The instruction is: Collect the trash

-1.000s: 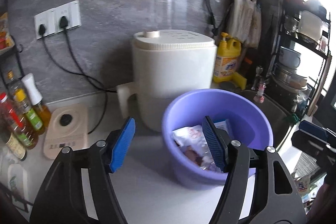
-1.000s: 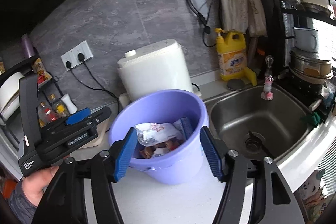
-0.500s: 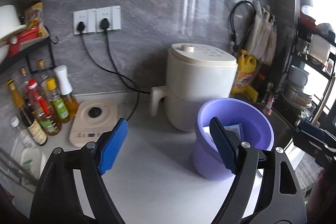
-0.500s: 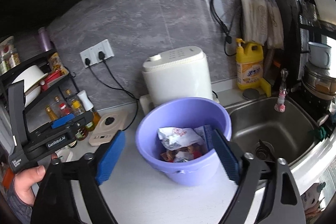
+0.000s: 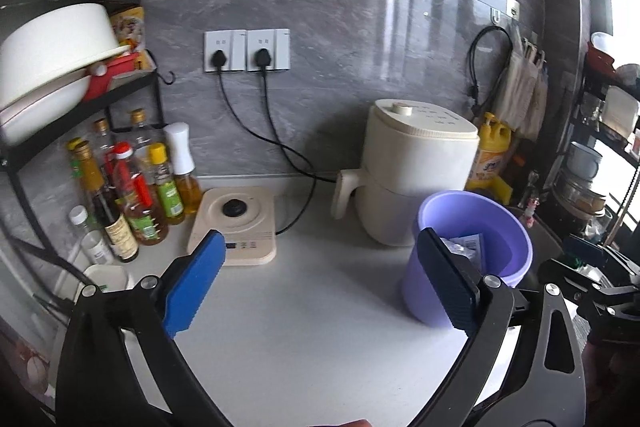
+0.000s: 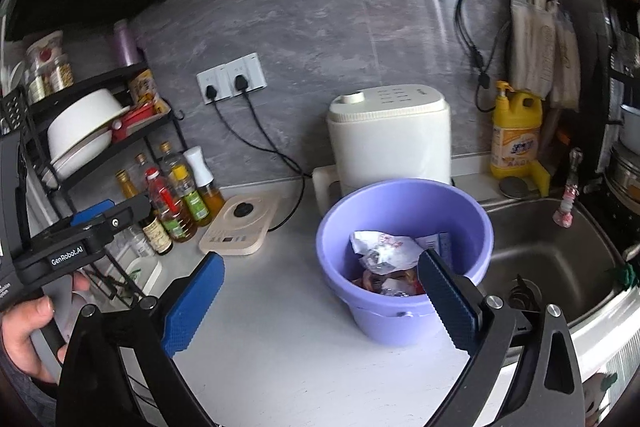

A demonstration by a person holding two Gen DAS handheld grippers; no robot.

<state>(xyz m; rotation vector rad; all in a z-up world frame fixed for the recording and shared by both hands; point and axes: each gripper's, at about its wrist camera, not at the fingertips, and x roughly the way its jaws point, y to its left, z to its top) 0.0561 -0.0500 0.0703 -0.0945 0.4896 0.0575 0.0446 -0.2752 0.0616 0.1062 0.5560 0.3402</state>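
Both the left gripper (image 5: 320,283) and right gripper (image 6: 320,301) hover wide open and empty; the bucket (image 6: 404,259) by the counter's sink edge holds wrappers (image 6: 382,251), so collecting looks finished; next, scan for leftovers

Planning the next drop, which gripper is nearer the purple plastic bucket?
Right. The right gripper hovers open just in front of the purple plastic bucket, one finger overlapping its rim. The left gripper sits open farther left, over bare white countertop.
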